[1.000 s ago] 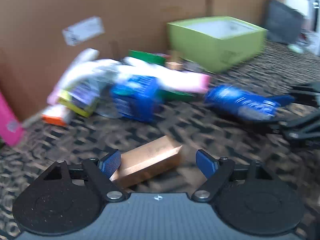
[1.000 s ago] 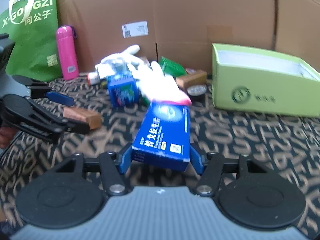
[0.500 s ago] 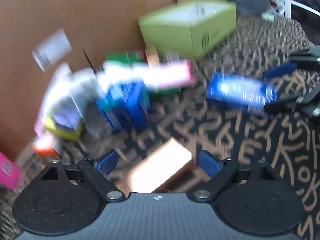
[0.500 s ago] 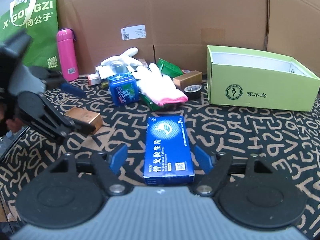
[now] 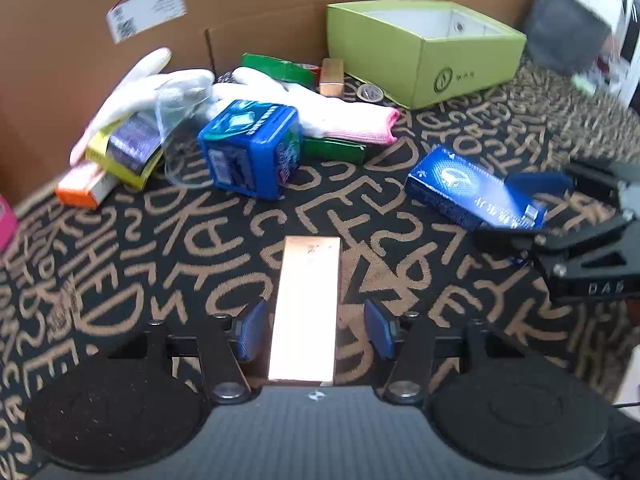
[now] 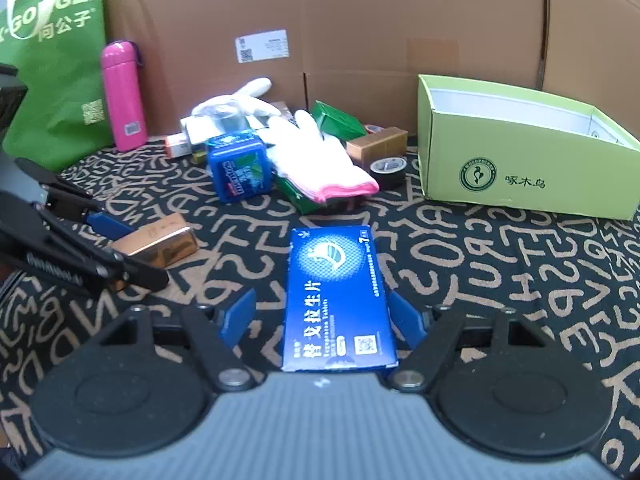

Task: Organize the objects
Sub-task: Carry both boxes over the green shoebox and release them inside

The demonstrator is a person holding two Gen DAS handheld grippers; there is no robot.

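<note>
Left gripper (image 5: pixel 316 330) sits wide, blue pads either side of the copper-coloured box (image 5: pixel 306 308), a glossy long rectangular carton lying flat on the patterned cloth (image 5: pixel 160 248); we see a gap on both sides, so no grip. From the right wrist view, far left: green fabric tote bag (image 6: pixel 52 64) leaning on the cardboard wall (image 6: pixel 360 12), then a smooth pink cylindrical bottle (image 6: pixel 121 94) standing upright beside it. Next, the clutter pile against the wall: small cartons, a clear plastic cup (image 5: pixel 182 100), two white knit gloves; the nearer glove (image 6: pixel 316 156) has a pink cuff and drapes over a green carton (image 6: pixel 296 196). Blue cube-shaped plastic tub (image 6: pixel 238 170) stands just left of that glove. Behind it, a second gold-brown carton (image 6: pixel 378 146) and a black tape roll (image 6: pixel 387 170) close together. Centre: right gripper (image 6: pixel 320 320) also spread wide around the flat blue medicine box (image 6: pixel 336 296), printed cardboard, lying lengthwise between the pads; whether the right pad touches it we cannot tell. Far right: open lime-green cardboard box (image 6: pixel 520 172), white inside, rectangular, well apart from both cartons.
</note>
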